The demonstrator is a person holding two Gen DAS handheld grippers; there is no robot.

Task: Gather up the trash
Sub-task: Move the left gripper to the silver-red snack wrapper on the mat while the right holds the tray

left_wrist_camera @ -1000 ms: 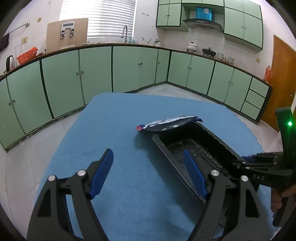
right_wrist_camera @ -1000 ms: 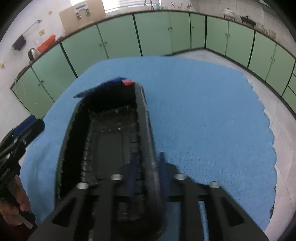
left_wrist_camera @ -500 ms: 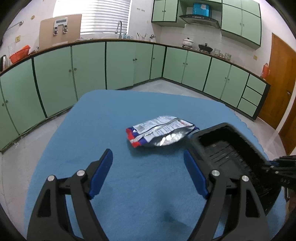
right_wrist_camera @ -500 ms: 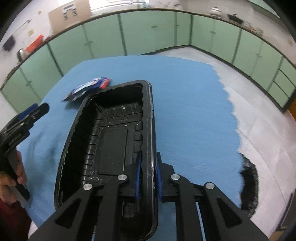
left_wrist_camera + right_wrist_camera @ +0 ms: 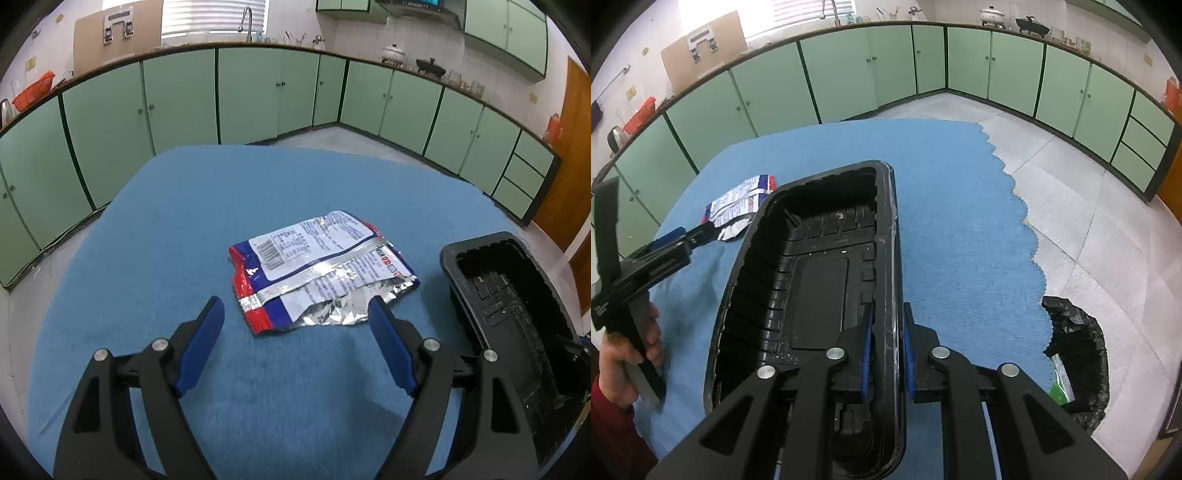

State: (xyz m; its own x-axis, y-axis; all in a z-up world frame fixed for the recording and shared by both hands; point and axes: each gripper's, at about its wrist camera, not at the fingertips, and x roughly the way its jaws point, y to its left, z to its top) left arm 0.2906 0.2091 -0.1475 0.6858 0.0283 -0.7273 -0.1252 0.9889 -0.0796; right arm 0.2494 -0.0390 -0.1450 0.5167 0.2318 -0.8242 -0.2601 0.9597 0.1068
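Note:
A torn red, white and blue foil snack wrapper (image 5: 317, 266) lies flat on the blue cloth. My left gripper (image 5: 295, 314) is open and empty, just short of the wrapper, fingers either side of its near edge. My right gripper (image 5: 886, 332) is shut on the right rim of a black plastic food tray (image 5: 820, 280) and holds it above the table. The tray (image 5: 517, 310) also shows at the right of the left wrist view. The wrapper (image 5: 738, 206) shows beyond the tray's far left corner, with the left gripper (image 5: 679, 240) beside it.
The table carries a blue cloth (image 5: 184, 229) with a scalloped right edge (image 5: 1027, 221). A bin lined with a black bag (image 5: 1082, 354) stands on the floor right of the table. Green kitchen cabinets (image 5: 243, 96) run along the far walls.
The right gripper has carried the tray right and away from the wrapper. The left gripper has moved closer to the wrapper, which now lies fully exposed.

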